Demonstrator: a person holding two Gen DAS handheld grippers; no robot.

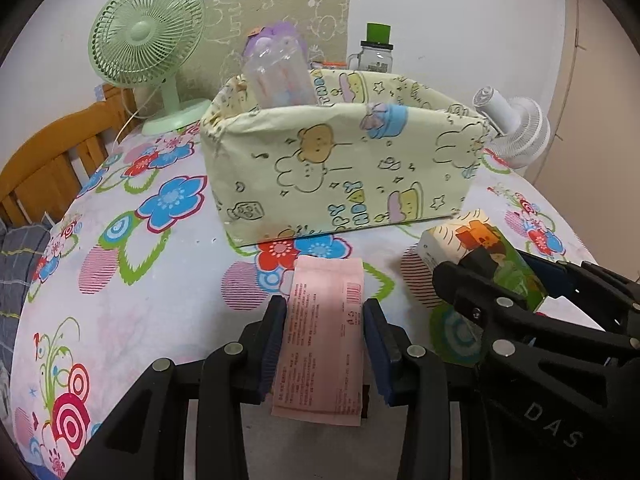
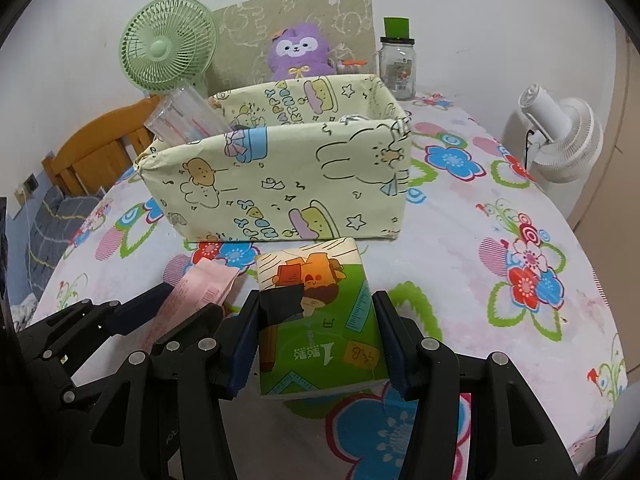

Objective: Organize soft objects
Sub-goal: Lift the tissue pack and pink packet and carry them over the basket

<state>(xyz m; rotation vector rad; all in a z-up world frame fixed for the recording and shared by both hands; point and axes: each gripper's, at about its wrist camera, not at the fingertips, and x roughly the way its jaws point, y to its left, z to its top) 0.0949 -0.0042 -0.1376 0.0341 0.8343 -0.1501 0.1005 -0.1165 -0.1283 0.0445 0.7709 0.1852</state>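
Note:
My left gripper (image 1: 324,312) is shut on a flat pink packet (image 1: 324,340), held just above the flowered tablecloth (image 1: 160,280). My right gripper (image 2: 316,312) is shut on a green and cream tissue pack (image 2: 320,316) with a cartoon print; it also shows in the left wrist view (image 1: 480,252). A pale yellow cartoon-print fabric box (image 1: 340,168) stands open just beyond both grippers, also in the right wrist view (image 2: 280,180). A clear plastic pack (image 1: 276,76) leans inside its left end. A purple plush toy (image 2: 298,54) sits behind the box.
A green desk fan (image 1: 148,44) stands at the back left, a white fan (image 1: 516,128) at the right edge. A glass jar with a green lid (image 2: 398,64) stands behind the box. A wooden chair back (image 1: 52,160) is past the table's left edge.

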